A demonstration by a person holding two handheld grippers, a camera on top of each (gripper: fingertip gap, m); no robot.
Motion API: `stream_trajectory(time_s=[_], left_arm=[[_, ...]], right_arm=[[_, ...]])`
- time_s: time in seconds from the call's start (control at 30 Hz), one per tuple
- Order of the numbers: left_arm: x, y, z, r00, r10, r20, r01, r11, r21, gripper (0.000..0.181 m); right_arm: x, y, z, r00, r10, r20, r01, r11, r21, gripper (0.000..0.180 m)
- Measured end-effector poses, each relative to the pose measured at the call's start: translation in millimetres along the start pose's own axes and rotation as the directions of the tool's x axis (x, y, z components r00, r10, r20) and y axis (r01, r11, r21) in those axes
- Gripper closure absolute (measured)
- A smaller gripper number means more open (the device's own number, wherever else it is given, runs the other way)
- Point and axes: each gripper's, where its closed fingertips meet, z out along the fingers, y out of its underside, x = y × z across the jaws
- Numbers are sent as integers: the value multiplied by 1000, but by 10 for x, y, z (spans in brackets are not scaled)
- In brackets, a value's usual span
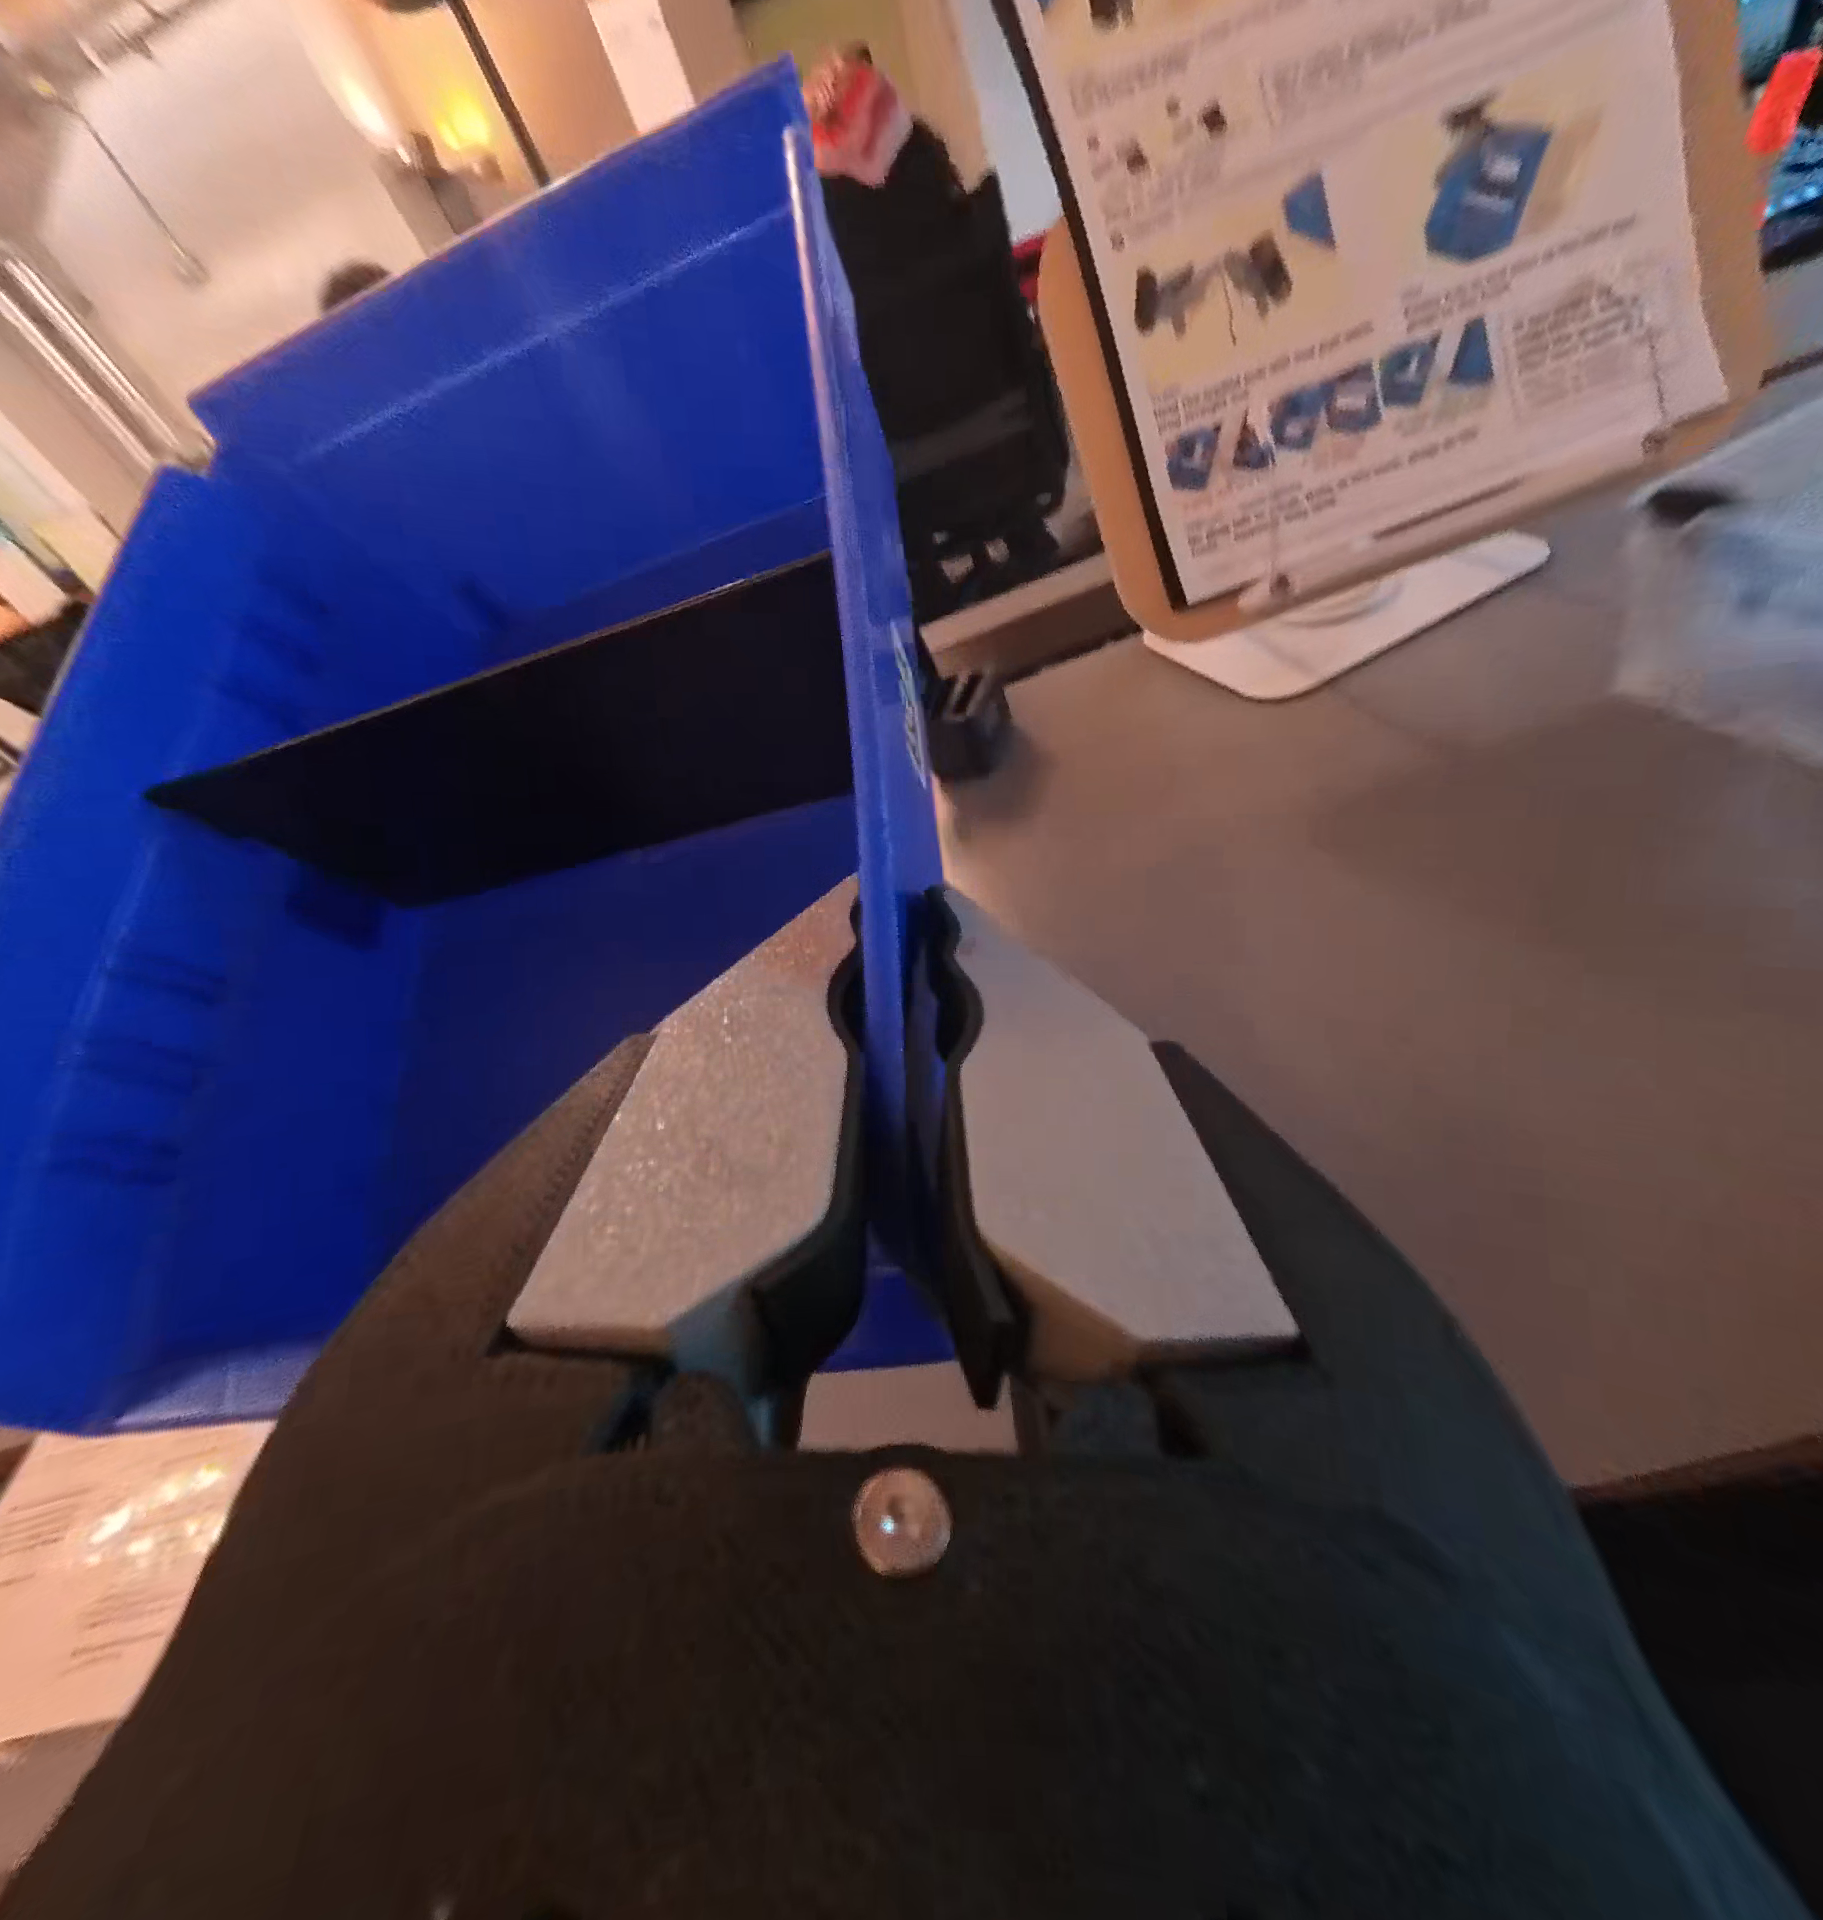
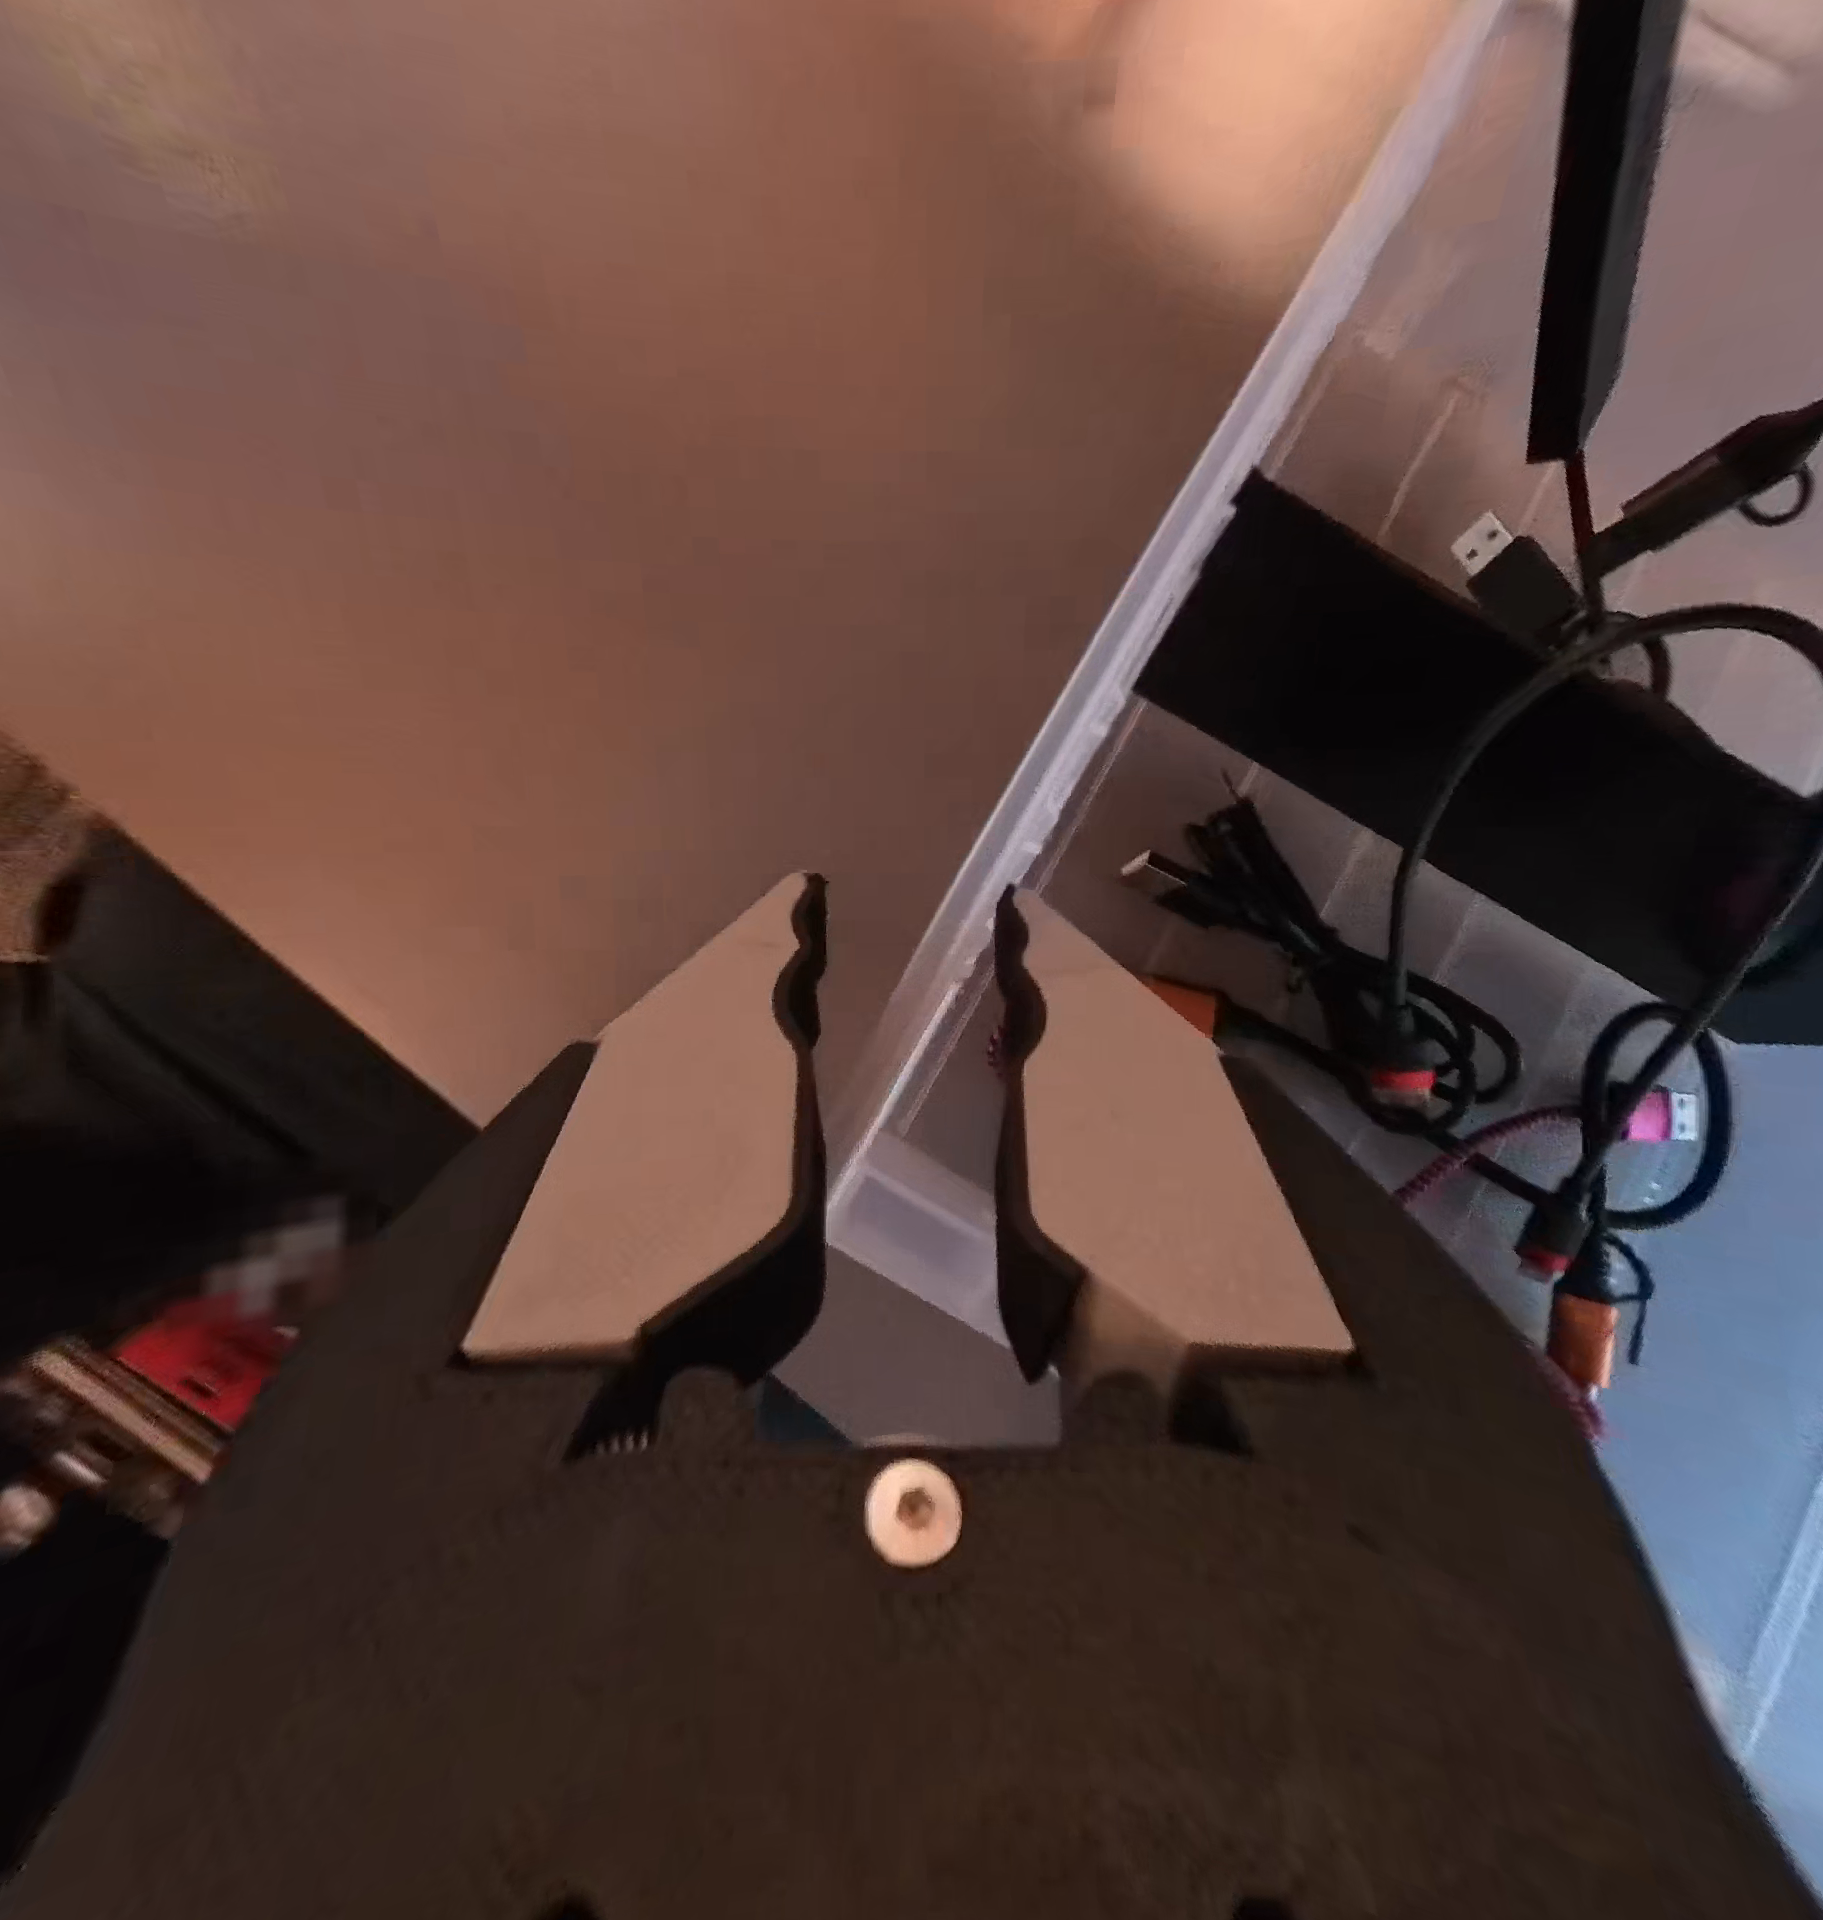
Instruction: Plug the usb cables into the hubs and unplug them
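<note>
My left gripper is shut on the side wall of a blue plastic bin, which is tilted and holds a black divider. The compartments I can see in the bin are bare. My right gripper is open and empty, its fingers on either side of the rim of a clear plastic bin. That bin holds several USB cables, black, orange-tipped and pink, draped around a black divider. A small black block with slots stands on the table behind the blue bin; I cannot tell if it is a hub.
A grey table spreads to the right in the left wrist view, with a standing sign holding an instruction sheet at the back. A cardboard box sits under the blue bin. A person in dark clothes is behind. My right fingertips sit around 40 centimetres from my left ones.
</note>
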Motion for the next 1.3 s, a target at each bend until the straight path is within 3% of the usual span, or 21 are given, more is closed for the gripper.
stream_trajectory(time_s=[0.17,0.27,0.37,0.4,0.53,0.63,0.93,1.17,1.23,1.3], left_arm=[[52,-216,-188,999,38,27,-39,997,70,177],[107,-275,-240,1000,25,1,-25,995,93,177],[139,-310,-222,999,44,-3,-43,991,125,177],[163,-325,-226,999,54,-4,-53,990,127,177],[382,-429,-226,993,111,-44,-104,984,145,177],[735,-518,-141,980,148,-133,-125,978,168,177],[2780,-284,361,807,318,-497,-291,947,133,177],[3973,231,718,681,248,-689,-325,946,20,175],[4070,297,768,693,242,-679,-334,943,-5,170],[4014,311,739,690,270,-672,-367,930,-3,153]], right_arm=[[-1435,-770,476,984,-104,143,95,993,73,147],[-2322,-1318,724,948,-171,269,116,971,208,136],[-2726,-1658,583,932,-198,302,92,939,330,119],[-2741,-1723,446,931,-212,297,89,921,380,123],[-2502,-1673,-147,904,-271,331,84,871,485,121],[-2045,-1530,-527,911,-251,328,44,848,528,119],[-730,-848,-1171,970,-145,193,19,841,540,119],[-244,-582,-1217,983,-175,60,126,874,469,124],[-219,-539,-1103,979,-189,71,139,887,441,132],[-145,-527,-953,983,-177,40,145,900,410,132]])
